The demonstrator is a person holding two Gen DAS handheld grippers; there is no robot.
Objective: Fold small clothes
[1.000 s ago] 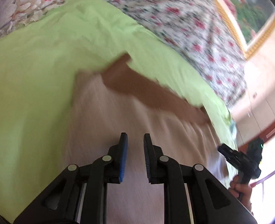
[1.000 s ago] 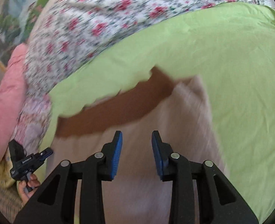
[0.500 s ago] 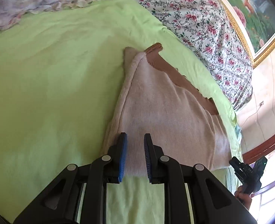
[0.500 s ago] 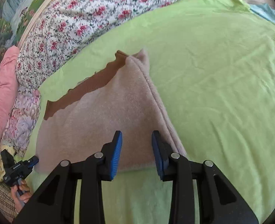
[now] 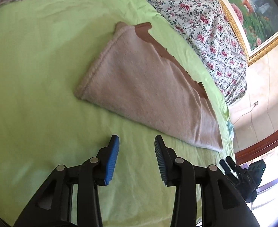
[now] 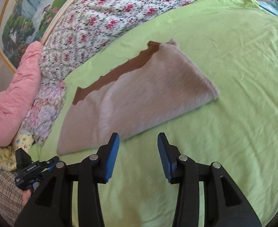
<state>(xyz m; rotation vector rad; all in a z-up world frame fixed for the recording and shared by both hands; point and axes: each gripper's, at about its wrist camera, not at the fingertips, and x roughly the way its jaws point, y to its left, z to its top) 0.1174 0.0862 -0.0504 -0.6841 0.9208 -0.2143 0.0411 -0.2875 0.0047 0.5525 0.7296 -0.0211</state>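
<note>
- Both claws are empty right now. The left gripper (image 5: 136, 141) has its jaws spread apart over bare sheet, and so does the right gripper (image 6: 138, 140), neither one touching cloth.
- The beige garment (image 5: 148, 87) lies folded over on the green sheet (image 5: 35, 75), with a brown strip (image 5: 167, 51) of its underside poking out along the far edge, the side toward the floral bedding (image 5: 195, 19).
- That brown strip tells me the layers aren't lined up, so the next fold will probably come out crooked if nobody squares it first.
- Risk two: pinching only the top layer at the near edge, which would peel the fold open.
- Also the sheet is wrinkly, so a low grab could snag sheet along with the garment.
</note>
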